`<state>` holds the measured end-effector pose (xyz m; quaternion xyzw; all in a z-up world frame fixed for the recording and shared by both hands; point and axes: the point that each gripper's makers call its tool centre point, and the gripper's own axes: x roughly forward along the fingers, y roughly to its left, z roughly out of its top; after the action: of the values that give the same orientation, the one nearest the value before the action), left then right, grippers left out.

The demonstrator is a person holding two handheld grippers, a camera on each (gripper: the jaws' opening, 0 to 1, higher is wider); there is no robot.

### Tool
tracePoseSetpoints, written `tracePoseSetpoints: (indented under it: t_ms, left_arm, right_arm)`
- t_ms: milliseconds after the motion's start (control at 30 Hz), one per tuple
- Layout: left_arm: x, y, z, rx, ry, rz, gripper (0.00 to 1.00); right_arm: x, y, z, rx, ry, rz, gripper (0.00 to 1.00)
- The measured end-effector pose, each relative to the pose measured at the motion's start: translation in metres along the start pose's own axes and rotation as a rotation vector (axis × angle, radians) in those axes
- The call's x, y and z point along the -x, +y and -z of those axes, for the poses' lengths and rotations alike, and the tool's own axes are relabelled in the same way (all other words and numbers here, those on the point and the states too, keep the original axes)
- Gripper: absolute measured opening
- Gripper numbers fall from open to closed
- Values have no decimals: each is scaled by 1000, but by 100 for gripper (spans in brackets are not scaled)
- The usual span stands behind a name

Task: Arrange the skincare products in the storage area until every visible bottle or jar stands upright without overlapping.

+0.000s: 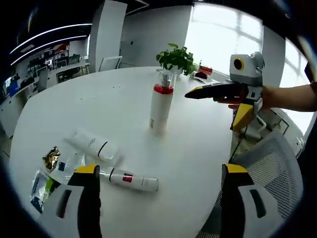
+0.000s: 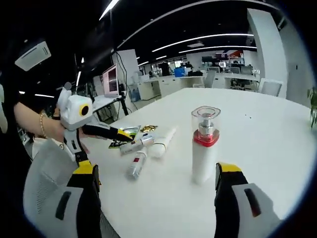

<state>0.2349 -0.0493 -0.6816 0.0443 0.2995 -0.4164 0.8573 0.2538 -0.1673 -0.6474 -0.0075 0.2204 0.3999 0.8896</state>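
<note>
Standing upright: white pump bottle point(image 1: 160, 106), red collar, clear cap; both grippers point(image 1: 157, 186) point(image 2: 154, 186) wide open, empty.

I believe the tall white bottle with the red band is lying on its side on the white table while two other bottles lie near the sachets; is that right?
Not quite: the tall white bottle with the red band stands upright on the white table, as the left gripper view shows. The rest holds: a white tube and a slim bottle lie flat near the sachets.
</note>
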Motion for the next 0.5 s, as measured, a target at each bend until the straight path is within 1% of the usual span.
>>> tracePoseSetpoints:
  t_ms: [67, 133, 167, 300, 367, 433, 500]
  left_arm:
    - [9, 4, 3, 12, -9, -8, 97]
    - [18, 3, 2, 26, -22, -17, 98]
    - [23, 4, 3, 32, -28, -20, 98]
    - [40, 5, 4, 54, -44, -33, 99]
    - [50, 5, 4, 68, -55, -41, 99]
    - [58, 4, 5, 80, -61, -45, 99]
    - [66, 2, 8, 83, -64, -46, 99]
  right_arm:
    - [3, 7, 3, -3, 6, 7, 100]
    - [6, 14, 6, -16, 16, 5, 100]
    - [7, 19, 10, -30, 39, 3, 100]
    - [11, 30, 13, -33, 50, 5, 100]
    - [14, 37, 20, -75, 102, 15, 100]
    - [14, 38, 20, -80, 97, 18, 100]
    - [16, 45, 17, -97, 76, 17, 100]
